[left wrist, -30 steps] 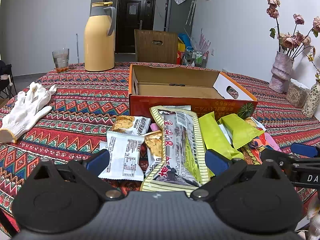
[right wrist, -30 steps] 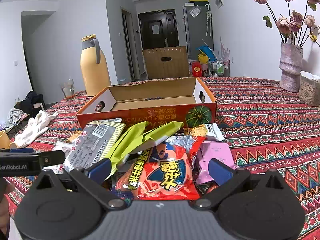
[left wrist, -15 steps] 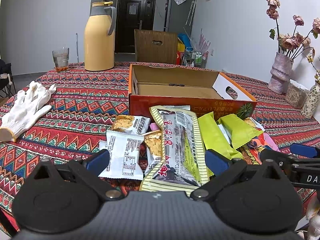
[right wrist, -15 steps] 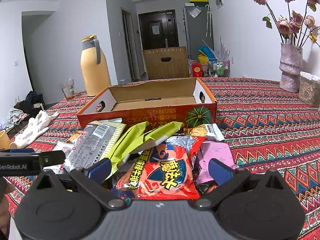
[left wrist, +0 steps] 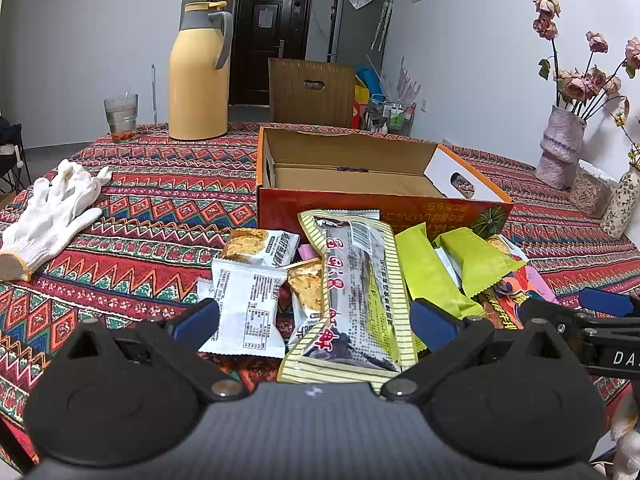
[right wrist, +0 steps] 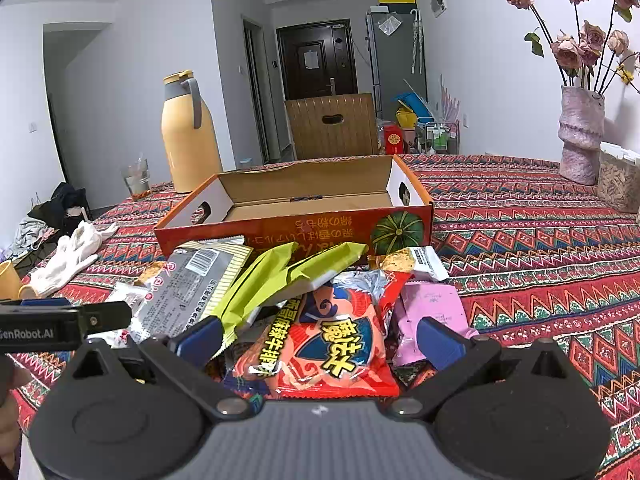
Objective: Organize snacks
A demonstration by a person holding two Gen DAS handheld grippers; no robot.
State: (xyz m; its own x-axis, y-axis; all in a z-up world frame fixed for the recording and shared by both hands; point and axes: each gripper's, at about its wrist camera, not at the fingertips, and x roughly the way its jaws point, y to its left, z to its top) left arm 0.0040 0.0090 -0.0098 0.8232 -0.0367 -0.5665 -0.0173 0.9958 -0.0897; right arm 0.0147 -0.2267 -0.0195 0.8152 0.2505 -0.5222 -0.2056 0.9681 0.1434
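Snack packets lie heaped on a patterned tablecloth [left wrist: 168, 216] against the near wall of an open orange cardboard box [left wrist: 360, 208]. The left gripper [left wrist: 314, 322], jaws spread and empty, hovers over a long striped packet [left wrist: 352, 288]; the right gripper [right wrist: 320, 338], likewise spread wide, over a red packet [right wrist: 332, 344].

We see both wrist views low over the table, close to the snack pile, facing the open cardboard box [left wrist: 360, 184] [right wrist: 296, 208] at frame centre. The left view sits further left, the right further right. Both share the box, the yellow jug [left wrist: 198, 76] [right wrist: 186, 136] and the pink vase [left wrist: 560, 148] [right wrist: 582, 136].
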